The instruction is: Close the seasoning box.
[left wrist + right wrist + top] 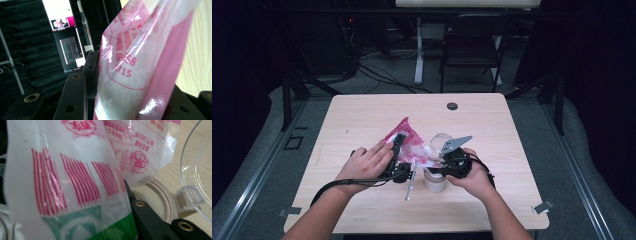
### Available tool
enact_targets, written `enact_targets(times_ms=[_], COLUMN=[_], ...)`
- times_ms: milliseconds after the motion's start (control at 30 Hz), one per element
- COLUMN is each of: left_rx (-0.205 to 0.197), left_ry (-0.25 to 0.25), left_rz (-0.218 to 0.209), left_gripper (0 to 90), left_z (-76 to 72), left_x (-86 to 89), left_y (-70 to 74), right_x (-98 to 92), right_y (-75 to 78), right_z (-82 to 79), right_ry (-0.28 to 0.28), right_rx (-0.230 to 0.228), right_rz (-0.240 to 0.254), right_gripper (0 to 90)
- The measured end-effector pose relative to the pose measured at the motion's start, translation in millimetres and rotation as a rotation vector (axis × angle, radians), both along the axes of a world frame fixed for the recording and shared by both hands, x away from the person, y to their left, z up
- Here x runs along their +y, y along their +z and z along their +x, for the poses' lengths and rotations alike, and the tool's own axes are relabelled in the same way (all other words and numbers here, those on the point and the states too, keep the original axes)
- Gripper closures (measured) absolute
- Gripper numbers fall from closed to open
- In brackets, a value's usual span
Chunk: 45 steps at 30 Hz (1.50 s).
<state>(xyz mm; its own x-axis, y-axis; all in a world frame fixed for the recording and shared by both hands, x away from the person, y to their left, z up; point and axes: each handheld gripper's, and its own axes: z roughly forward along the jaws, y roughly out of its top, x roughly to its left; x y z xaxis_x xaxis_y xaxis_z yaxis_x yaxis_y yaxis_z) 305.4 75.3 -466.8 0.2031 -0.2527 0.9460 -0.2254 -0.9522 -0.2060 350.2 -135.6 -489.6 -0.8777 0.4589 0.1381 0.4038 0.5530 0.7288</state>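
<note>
A pink-and-clear plastic bag (pixel 404 137) of white granules hangs over the table's middle, held between both hands. My left gripper (pixel 398 144) is shut on its pink end; in the left gripper view the bag (pixel 130 75) is wedged between the black fingers (pixel 90 72). My right gripper (pixel 436 162) is shut on the clear printed end (pixel 75 170), which drapes over one black finger (pixel 147 217). Below the bag stands an open beige jar (pixel 435 181), its rim (pixel 162 195) close behind the bag, with its hinged clear lid (pixel 197 165) up.
A metal spoon (pixel 410 186) lies on the wooden table (pixel 492 210) just left of the jar. A round cable hole (pixel 452 106) sits near the far edge. Beyond the table stand a folding chair (pixel 472 45) and a desk leg.
</note>
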Motion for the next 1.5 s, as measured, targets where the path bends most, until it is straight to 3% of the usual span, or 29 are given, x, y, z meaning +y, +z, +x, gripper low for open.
enact_targets(times_ms=[300,367,633,667,1033,1367,1400,1500], left_rx=[0.003,0.01,0.048,0.063,0.08,0.125,0.155,0.176], left_ry=[0.004,0.009,0.046,0.054,0.078,0.118,0.142,0.157], left_rz=[0.007,-0.023,-0.057,-0.078,-0.115,-0.197,-0.231,-0.254], left_gripper=[64.7,65.1,69.2,69.3,67.8,67.7,67.7,67.8], left_z=[0.3,1.1,3.4,4.4,6.2,6.1,6.3,6.6], left_x=[0.6,1.9,5.0,5.8,9.9,15.0,16.1,17.0], left_y=[0.0,-1.8,-8.5,-10.7,-15.6,-23.5,-25.7,-28.9], right_x=[0.1,0.5,1.3,0.6,1.3,5.6,5.9,6.4], right_y=[0.6,0.8,4.1,4.9,8.7,11.5,12.1,12.9], right_z=[0.0,-0.5,-2.5,-2.1,-1.6,-2.0,-1.8,-1.6], right_ry=[0.005,0.002,-0.003,-0.001,0.004,0.016,0.02,0.021], right_rx=[-0.001,-0.003,-0.019,-0.02,-0.022,-0.031,-0.035,-0.036], right_rz=[-0.009,-0.005,-0.005,-0.004,0.03,0.037,0.036,0.04], right_gripper=[90.0,90.0,90.0,90.0,90.0,90.0,90.0,90.0])
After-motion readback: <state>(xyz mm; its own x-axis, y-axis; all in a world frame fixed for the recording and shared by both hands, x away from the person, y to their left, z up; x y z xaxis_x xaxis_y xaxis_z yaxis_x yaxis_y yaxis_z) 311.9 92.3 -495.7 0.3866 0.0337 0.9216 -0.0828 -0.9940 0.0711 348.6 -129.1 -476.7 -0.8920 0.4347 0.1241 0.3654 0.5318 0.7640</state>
